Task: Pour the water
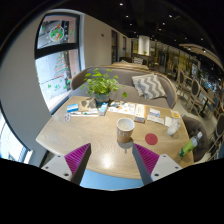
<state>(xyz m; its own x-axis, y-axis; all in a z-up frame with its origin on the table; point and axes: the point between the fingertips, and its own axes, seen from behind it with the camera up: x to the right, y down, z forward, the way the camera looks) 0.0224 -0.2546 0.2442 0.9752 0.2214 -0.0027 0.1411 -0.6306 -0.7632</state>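
Fingers [78, 158] of the gripper [112, 160] reached forward from above the near edge of the table [95, 140], spread wide apart with nothing between them. Each bore a magenta pad [148, 157] with a ribbed, textured face, angled inward toward the gap. The gripper was held high and tilted downward, looking over the whole tabletop.

Ahead of the fingers, well beyond their tips and roughly in line with the gap, stood a cup [125, 129], cylindrical, pale-walled, with a dark brownish inside; whether it held liquid could not be told. The table was light wood, smooth, with rounded corners. Just beside the cup, toward the right finger's side, lay a small red round coaster [151, 138]. Farther back sat a leafy green potted plant [102, 84] near the table's middle, with flat printed papers or books [84, 108] lying to its left and a dark book or tray [141, 114] behind the cup. A pale container [172, 125], possibly a pitcher, stood near the table's right edge, too small to identify. Behind the table, a grey upholstered sofa [160, 95] carried a striped cushion [148, 86].
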